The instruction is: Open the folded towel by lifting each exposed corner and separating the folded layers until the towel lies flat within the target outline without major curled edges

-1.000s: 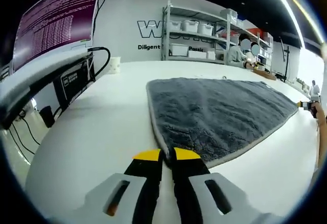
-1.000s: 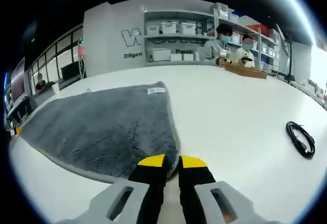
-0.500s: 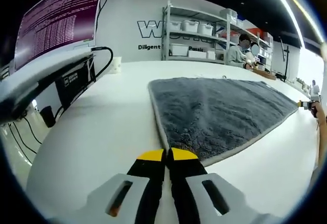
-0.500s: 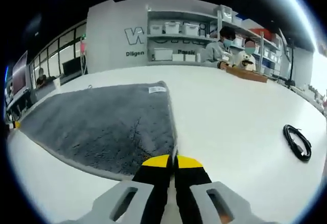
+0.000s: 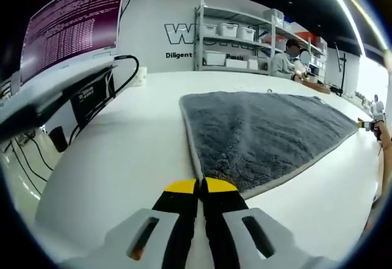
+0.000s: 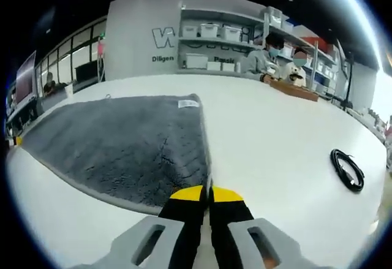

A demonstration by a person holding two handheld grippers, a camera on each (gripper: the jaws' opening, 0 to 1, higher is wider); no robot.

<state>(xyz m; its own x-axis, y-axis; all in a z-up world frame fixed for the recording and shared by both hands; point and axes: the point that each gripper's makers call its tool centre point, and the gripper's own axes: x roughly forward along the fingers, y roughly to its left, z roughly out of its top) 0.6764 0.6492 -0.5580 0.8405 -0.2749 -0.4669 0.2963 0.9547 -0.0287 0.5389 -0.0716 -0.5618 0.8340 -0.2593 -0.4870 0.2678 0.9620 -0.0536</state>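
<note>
A grey towel (image 5: 263, 137) lies spread almost flat on a white table (image 5: 122, 159). The left gripper (image 5: 202, 186) and right gripper (image 6: 207, 190) each pinch a near corner, jaws closed. Unfolding seems mostly done; only final smoothing probably remains.

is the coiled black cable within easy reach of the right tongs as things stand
Probably yes: bare white table lies between the right tongs and the black cable, nothing blocking. But they look shut on the grey towel corner, so they'd need to release first.

left gripper (image 5: 201, 185) fingers closed onto towel (image 5: 263, 135) corner, right gripper (image 6: 206, 192) likewise
</note>
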